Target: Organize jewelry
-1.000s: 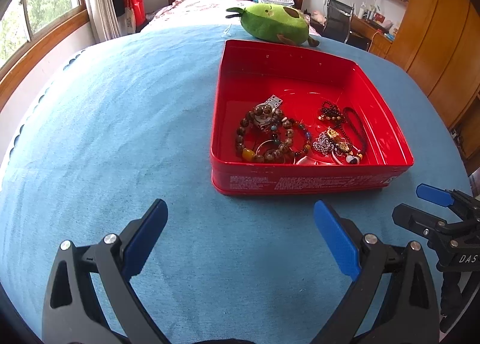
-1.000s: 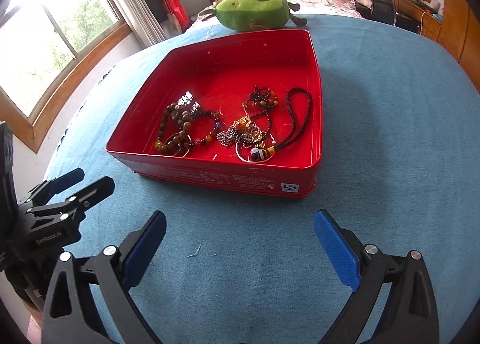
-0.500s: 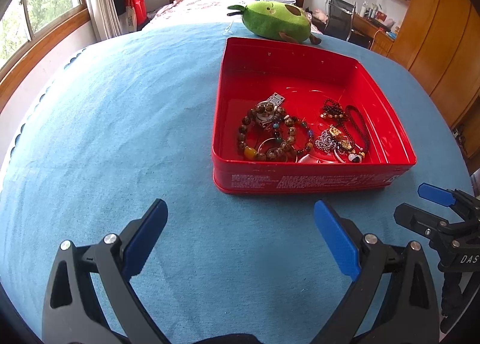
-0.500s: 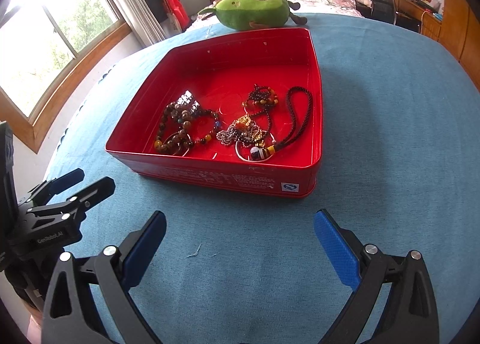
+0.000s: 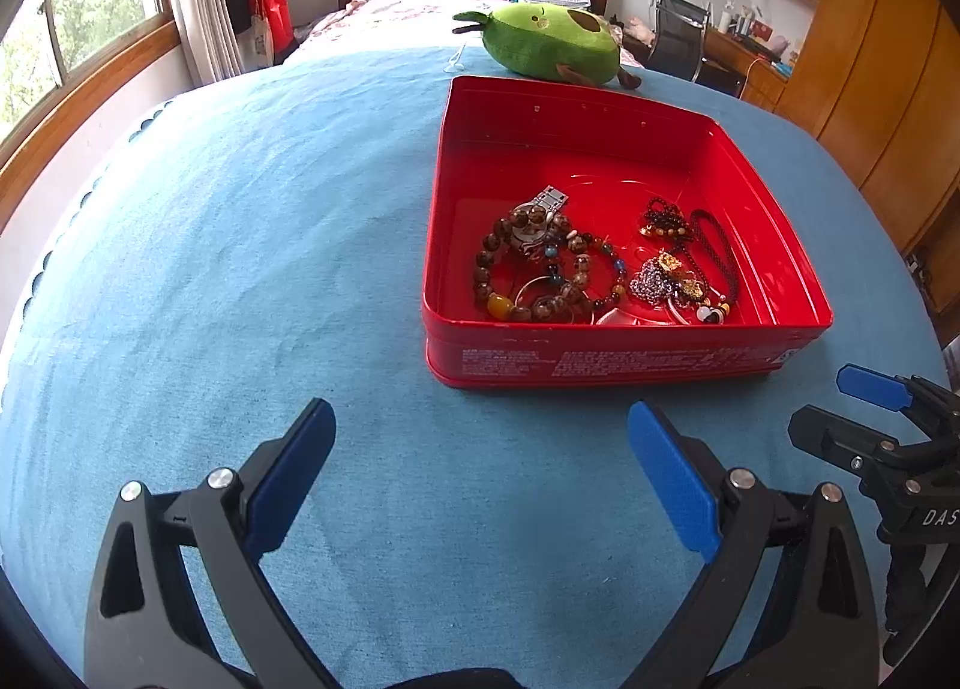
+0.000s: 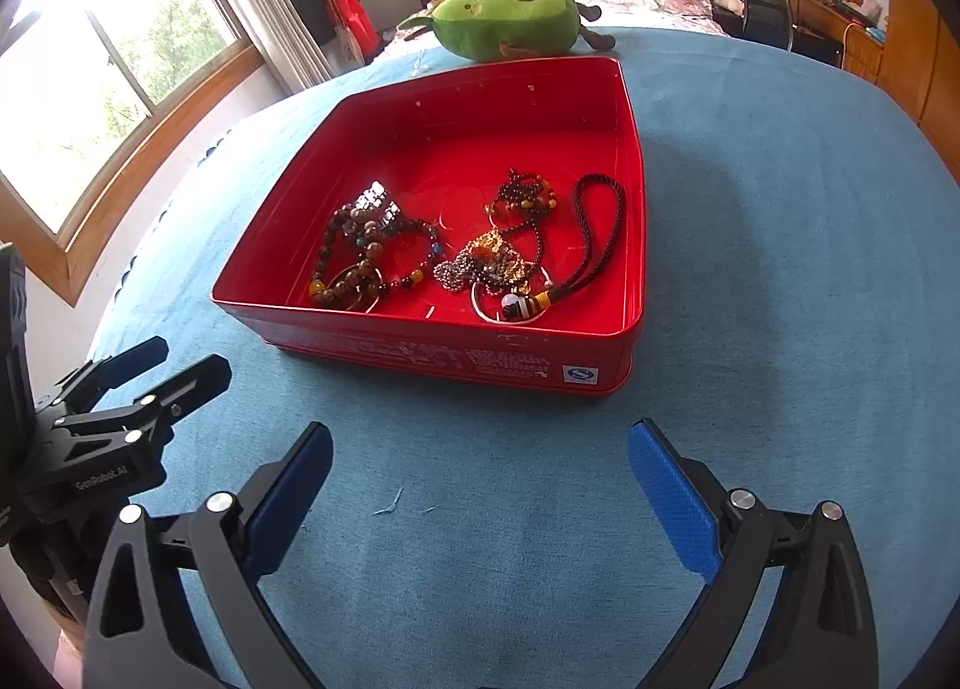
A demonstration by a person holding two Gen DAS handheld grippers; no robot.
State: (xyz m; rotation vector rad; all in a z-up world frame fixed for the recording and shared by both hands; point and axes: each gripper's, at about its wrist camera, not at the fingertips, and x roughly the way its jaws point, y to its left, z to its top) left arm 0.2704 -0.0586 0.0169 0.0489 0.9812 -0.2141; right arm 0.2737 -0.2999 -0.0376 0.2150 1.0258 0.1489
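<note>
1. Both claws hang released over the blue cloth surface [image 5: 252, 245]: the left gripper [image 5: 480, 470] has its blue-padded fingers [image 5: 672, 482] spread wide with nothing between them, short of the near wall of the tin.
2. Same story on the right gripper [image 6: 480, 476], blue pads [image 6: 672, 500] wide apart, empty, above the cloth just in front of the tin.
3. Each one shows up in the other's camera: the right gripper sits at the far right edge of the left view, the left gripper at the far left edge of the right view, side by side.
4. Ahead of both sits the shallow red rectangular metal tin [image 5: 600, 362], open-topped, flat on the cloth.
5. Inside it, toward the near wall, the jewelry lies in a loose heap.
6. On the left half: a brown wooden bead bracelet with an amber bead [image 6: 336, 275], overlapping a silver metal watch [image 5: 537, 218] and a thin silver ring.
7. On the right half: a tangled silvery chain with a gold piece [image 6: 486, 263], a small dark beaded strand [image 6: 522, 194] behind it, and a dark braided cord loop [image 6: 600, 227] ending in a black-and-white bead by the near wall.
8. Beyond the tin, touching nothing in it, rests a green avocado-shaped plush toy [image 5: 552, 44].
</note>
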